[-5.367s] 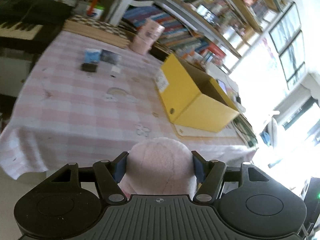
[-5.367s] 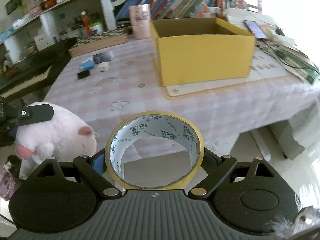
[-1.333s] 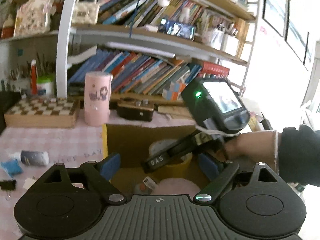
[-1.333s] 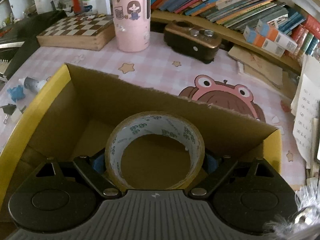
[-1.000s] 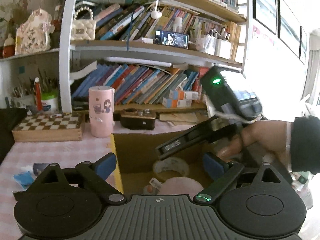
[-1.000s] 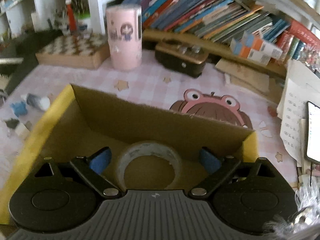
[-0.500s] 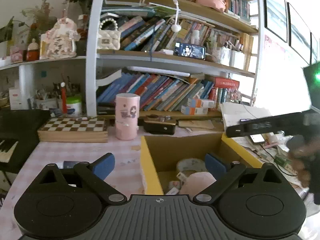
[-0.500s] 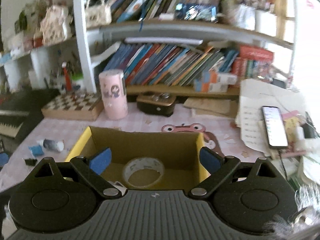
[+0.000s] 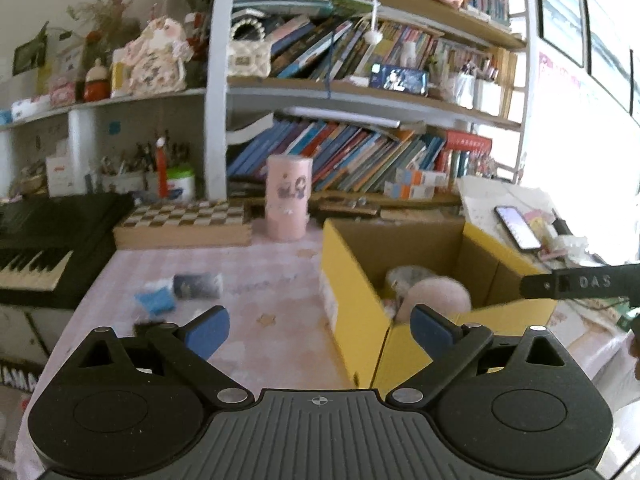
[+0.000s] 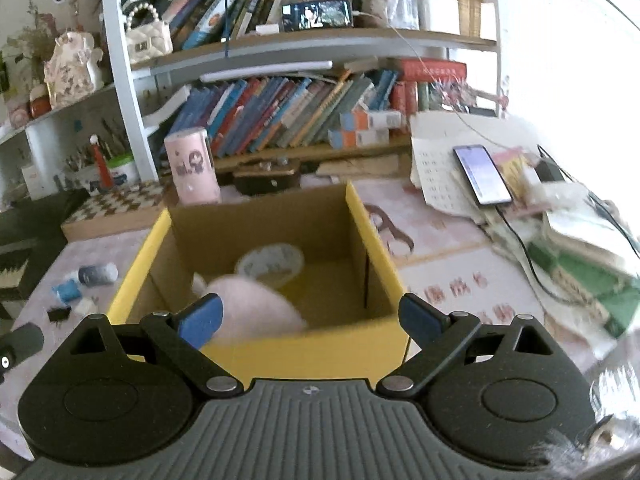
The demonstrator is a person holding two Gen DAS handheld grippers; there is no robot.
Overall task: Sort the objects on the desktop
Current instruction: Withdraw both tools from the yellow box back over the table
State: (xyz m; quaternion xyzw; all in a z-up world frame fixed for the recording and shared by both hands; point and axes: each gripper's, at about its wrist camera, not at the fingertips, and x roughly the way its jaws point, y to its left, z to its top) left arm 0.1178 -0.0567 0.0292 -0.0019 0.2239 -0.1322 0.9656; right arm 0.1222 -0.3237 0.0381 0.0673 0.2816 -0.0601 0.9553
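Fingers of left gripper (image 9: 320,326) and right gripper (image 10: 308,314) spread, empty; plush toy (image 10: 252,306) and tape roll (image 10: 270,262) lie inside yellow box (image 10: 316,350), sorted; small items (image 9: 180,292) wait on tablecloth.

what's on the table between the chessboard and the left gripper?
Left wrist view: a small dark bottle lying on its side, a blue item beside it, then a black clip just ahead of the open left gripper.

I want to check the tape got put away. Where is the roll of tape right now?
In the right wrist view the roll of tape lies flat on the floor of the yellow box, toward its back wall, just behind the pink plush toy.
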